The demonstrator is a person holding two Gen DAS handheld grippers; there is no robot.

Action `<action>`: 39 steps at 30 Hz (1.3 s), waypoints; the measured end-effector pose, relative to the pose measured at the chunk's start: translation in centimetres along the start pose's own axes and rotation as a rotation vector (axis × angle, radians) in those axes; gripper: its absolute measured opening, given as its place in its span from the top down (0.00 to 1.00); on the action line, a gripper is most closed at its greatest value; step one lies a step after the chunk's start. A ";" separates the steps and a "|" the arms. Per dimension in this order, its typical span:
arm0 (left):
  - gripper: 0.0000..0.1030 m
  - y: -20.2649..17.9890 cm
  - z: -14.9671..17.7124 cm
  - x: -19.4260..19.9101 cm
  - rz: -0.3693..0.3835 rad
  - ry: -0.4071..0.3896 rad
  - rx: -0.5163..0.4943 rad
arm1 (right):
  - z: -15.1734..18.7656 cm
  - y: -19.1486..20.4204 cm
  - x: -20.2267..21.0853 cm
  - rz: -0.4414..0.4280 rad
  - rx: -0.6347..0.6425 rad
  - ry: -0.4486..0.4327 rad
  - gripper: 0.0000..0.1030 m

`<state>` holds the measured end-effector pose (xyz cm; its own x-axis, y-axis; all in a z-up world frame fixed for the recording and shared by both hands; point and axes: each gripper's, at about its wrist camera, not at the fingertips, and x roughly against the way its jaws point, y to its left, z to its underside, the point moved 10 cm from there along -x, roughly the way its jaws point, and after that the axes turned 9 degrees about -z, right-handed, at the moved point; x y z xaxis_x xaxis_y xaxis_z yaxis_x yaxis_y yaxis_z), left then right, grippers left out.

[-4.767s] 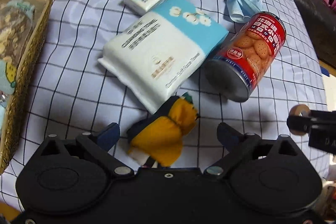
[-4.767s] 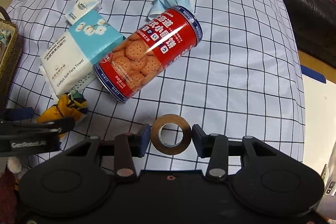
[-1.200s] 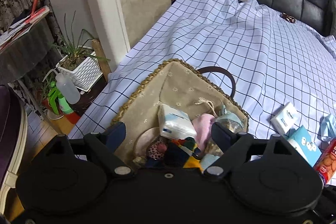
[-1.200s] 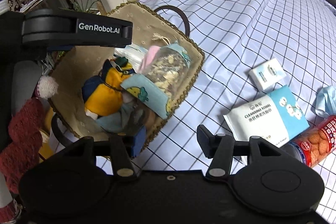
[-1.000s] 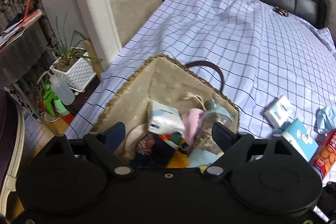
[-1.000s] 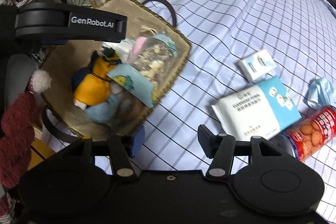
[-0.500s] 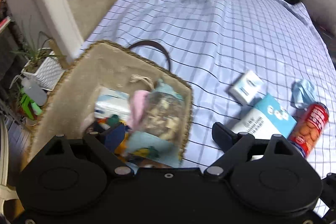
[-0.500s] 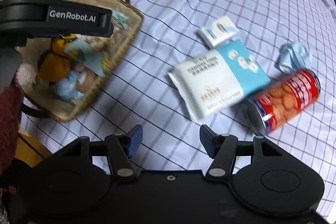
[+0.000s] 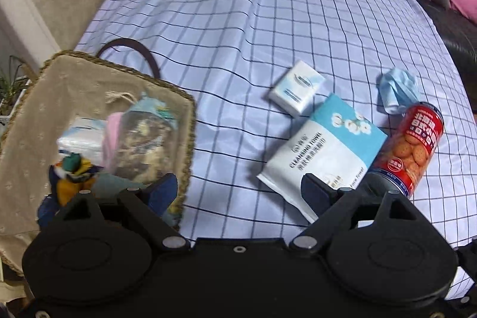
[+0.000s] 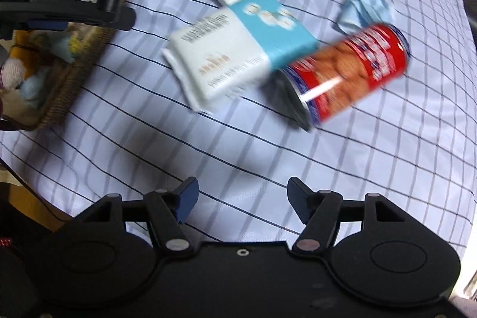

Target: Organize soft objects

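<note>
A woven basket [image 9: 35, 97] with a cloth lining sits on the checked bedsheet at the left and holds several soft things, among them a yellow and blue plush [image 9: 73, 175]. It also shows in the right wrist view [image 10: 80, 49]. A cleansing towel pack [image 9: 325, 151], a small tissue pack [image 9: 296, 90] and a crumpled blue face mask [image 9: 398, 90] lie on the sheet to the right. My left gripper [image 9: 240, 192] is open and empty between basket and towel pack. My right gripper [image 10: 241, 200] is open and empty over bare sheet, short of the towel pack [image 10: 235, 49].
A red biscuit can [image 9: 413, 148] lies on its side against the towel pack, and shows in the right wrist view [image 10: 348, 70]. A black leather sofa [image 9: 447, 20] with pink cushions borders the bed at the right. The bed's left edge drops to the floor beside the basket.
Both grippers have swung right, away from the basket toward the loose items. The yellow plush now lies in the basket, and the tape roll has left the right gripper.
</note>
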<state>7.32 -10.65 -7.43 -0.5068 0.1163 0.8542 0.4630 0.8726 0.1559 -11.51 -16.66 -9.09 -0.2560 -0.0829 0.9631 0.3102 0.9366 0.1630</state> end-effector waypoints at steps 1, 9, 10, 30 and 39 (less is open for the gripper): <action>0.16 -0.3 0.0 -0.2 0.001 0.005 -0.005 | 0.2 -0.6 0.0 0.004 -0.009 0.004 0.36; 0.16 -3.4 0.5 -1.7 0.054 0.061 -0.031 | 2.3 -5.0 -0.3 0.044 -0.076 0.026 0.33; 0.16 -3.7 0.6 -1.9 0.058 0.063 -0.035 | 2.5 -5.6 -0.4 0.049 -0.086 0.031 0.33; 0.16 -6.6 -1.0 -5.4 0.117 0.099 -0.003 | 0.0 -16.9 0.1 0.244 -0.268 -0.024 0.30; 0.16 -6.0 -1.6 -6.0 0.158 0.121 0.060 | -3.7 -21.7 2.7 0.347 -0.427 -0.157 0.27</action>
<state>8.77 -17.39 -12.71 -0.3381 0.1994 0.9198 0.4837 0.8751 -0.0119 -15.56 -38.42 -9.27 -0.1959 0.2872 0.9376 0.7346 0.6764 -0.0537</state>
